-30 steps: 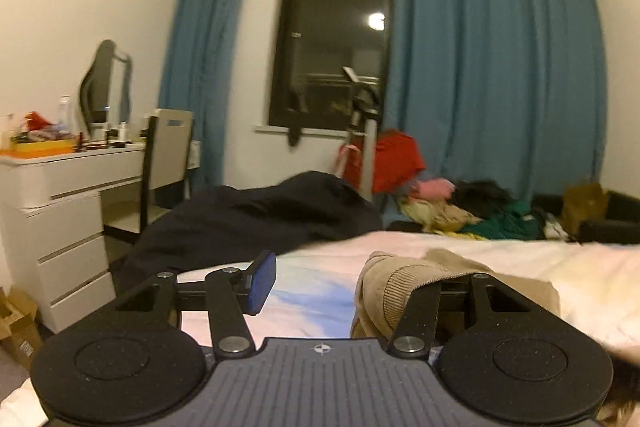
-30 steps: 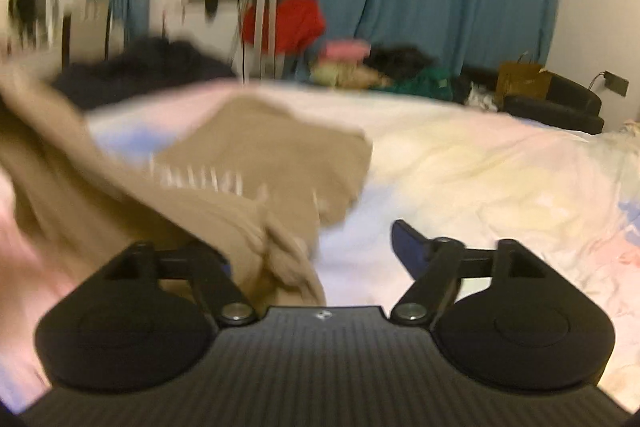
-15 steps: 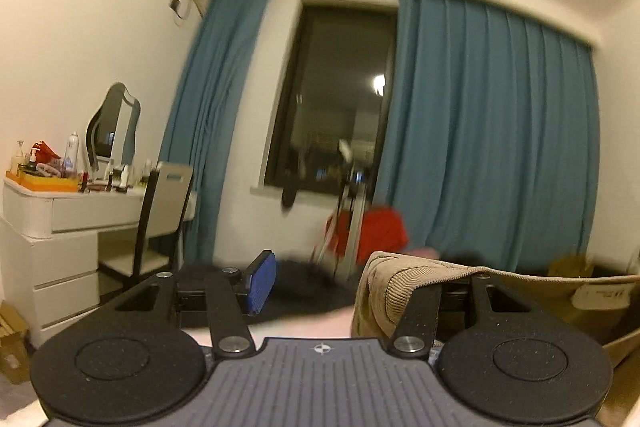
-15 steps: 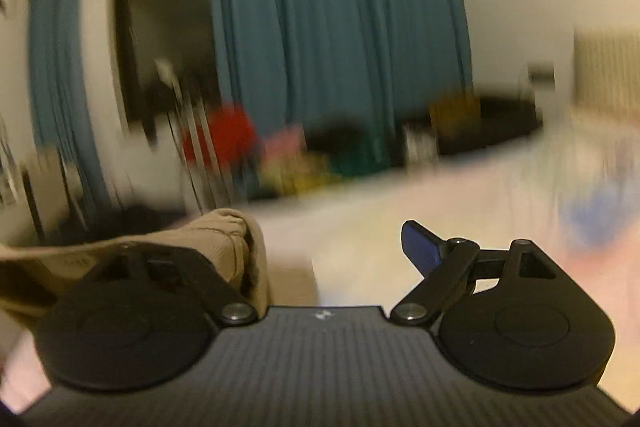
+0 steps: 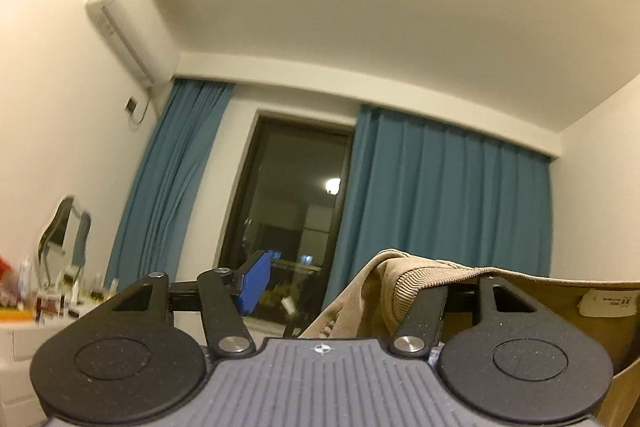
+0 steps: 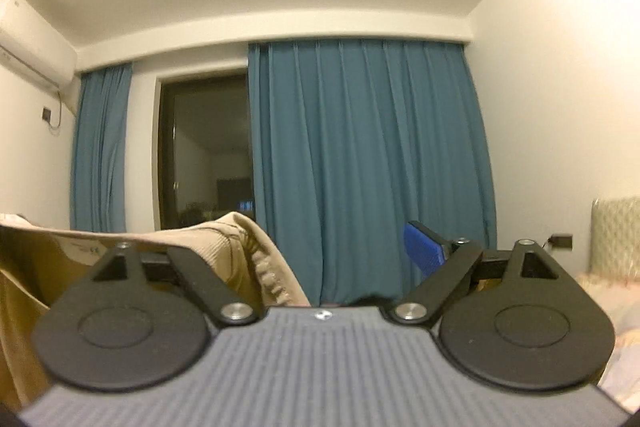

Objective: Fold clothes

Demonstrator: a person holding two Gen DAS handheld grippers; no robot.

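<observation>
Both cameras tilt up toward the ceiling, the teal-blue pleated curtains point(image 6: 368, 155) and the dark night window point(image 5: 292, 215).

The tan ribbed-knit garment point(image 5: 404, 291) is held up in the air, stretched between the two tools. In the left wrist view it drapes over the right-hand finger of the left tongs point(image 5: 344, 291), hiding that pad, and runs off to the right, where a white sewn-in label point(image 5: 608, 302) shows on its inner face. The opposite blue pad point(image 5: 254, 287) stands well apart from the cloth, so the fingers are spread wide with the fabric hooked over one of them.

In the right wrist view the garment point(image 6: 232, 247) hangs over the left-hand finger of the right tongs point(image 6: 332, 247), and its blue pad point(image 6: 424, 253) likewise stands free; these fingers are spread too.

A white wall-mounted air conditioner point(image 5: 128, 27) sits high on the left wall, and a white dressing desk point(image 5: 16, 327) with a curvy mirror point(image 5: 64, 231) lies at the lower left. A pale pillow point(image 6: 616, 235) shows at the far right.
</observation>
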